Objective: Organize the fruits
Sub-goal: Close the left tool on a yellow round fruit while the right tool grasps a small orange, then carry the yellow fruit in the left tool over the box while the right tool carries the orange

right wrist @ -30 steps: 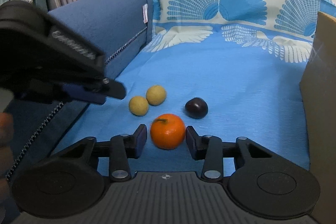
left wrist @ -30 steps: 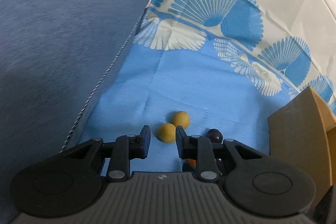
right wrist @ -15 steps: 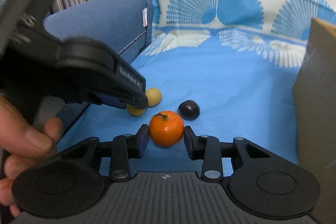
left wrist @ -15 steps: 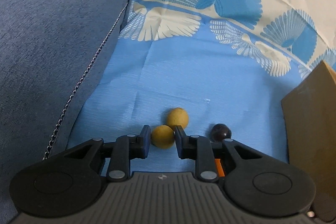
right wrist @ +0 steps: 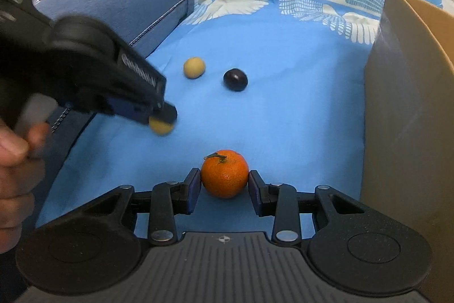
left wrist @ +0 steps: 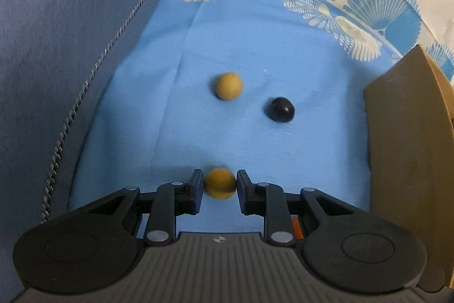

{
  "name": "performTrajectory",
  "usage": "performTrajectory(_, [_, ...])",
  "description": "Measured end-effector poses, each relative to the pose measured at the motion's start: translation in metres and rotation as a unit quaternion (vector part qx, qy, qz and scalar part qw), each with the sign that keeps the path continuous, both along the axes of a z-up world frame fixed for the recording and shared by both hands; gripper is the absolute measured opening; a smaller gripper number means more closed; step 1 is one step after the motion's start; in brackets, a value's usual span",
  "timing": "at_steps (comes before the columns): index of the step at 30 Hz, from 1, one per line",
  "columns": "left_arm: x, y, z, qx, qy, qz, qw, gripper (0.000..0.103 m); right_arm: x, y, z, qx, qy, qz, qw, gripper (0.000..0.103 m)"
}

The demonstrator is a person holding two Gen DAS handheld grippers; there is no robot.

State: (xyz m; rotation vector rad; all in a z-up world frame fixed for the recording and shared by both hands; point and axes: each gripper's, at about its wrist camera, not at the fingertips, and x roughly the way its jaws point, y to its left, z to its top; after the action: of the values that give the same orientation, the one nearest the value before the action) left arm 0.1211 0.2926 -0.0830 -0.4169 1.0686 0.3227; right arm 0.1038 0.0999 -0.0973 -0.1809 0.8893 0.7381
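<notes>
- Fruits: four pieces lie or are held over a blue patterned cloth [left wrist: 255, 53]. A mandarin orange [right wrist: 224, 173] sits low at the centre of the right wrist view, its stem and small leaf pointing up and slightly toward the left of the frame; the body is nearly round, with no marked long axis.
- Right gripper [right wrist: 224, 186]: the jaws are clenched on the mandarin orange, one pad against each flank. They have just been closing, with the orange between them.
- Left gripper [left wrist: 220, 188]: the jaws grasp a small yellow-tan round fruit [left wrist: 220, 186], both pads pressing its sides at lower centre of the left wrist view. In the right wrist view this gripper enters from the left edge, blurred, tilted downward to the right, with the fruit at its tip.
- Second yellow-tan fruit [left wrist: 229, 85]: it rests on the cloth at mid-frame, apart from both grippers; round, no direction to tell.
- Dark plum-like fruit [left wrist: 281, 110]: it lies just to the right of the second yellow-tan fruit, apart from it; slightly oval in the right wrist view, long axis roughly across the frame.
- Cardboard box [right wrist: 408, 110]: its wall fills the right edge of both views.
- Blue sofa armrest [left wrist: 71, 33]: it occupies the left of the frame.
- A person's hand [right wrist: 17, 161] grips the left gripper's handle at the far left edge.
</notes>
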Motion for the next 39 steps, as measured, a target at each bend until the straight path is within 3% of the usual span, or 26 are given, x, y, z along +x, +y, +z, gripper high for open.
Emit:
performTrajectory(5, [0.000, -0.004, -0.001, 0.010, 0.004, -0.012, 0.9999, 0.028, -0.005, 0.003, -0.005, -0.021, -0.008, 0.015, 1.000, 0.040])
performTrajectory(22, [0.009, -0.010, -0.003, 0.032, 0.007, -0.035, 0.9988, 0.027, -0.003, 0.009, -0.008, -0.011, -0.018, 0.023, 1.000, 0.039])
performTrajectory(28, [-0.006, -0.019, 0.022, 0.043, -0.053, -0.036, 0.9970, 0.027, -0.019, -0.005, 0.006, 0.002, -0.042, 0.014, 0.999, 0.039])
performTrajectory(33, [-0.030, -0.036, 0.055, 0.058, -0.127, -0.041, 0.9894, 0.027, -0.040, -0.025, 0.030, 0.025, -0.081, 0.009, 0.996, 0.039])
performTrajectory(39, [-0.053, -0.046, 0.079, 0.051, -0.175, -0.023, 0.9829, 0.027, -0.065, -0.057, 0.059, 0.062, -0.126, 0.003, 0.990, 0.039])
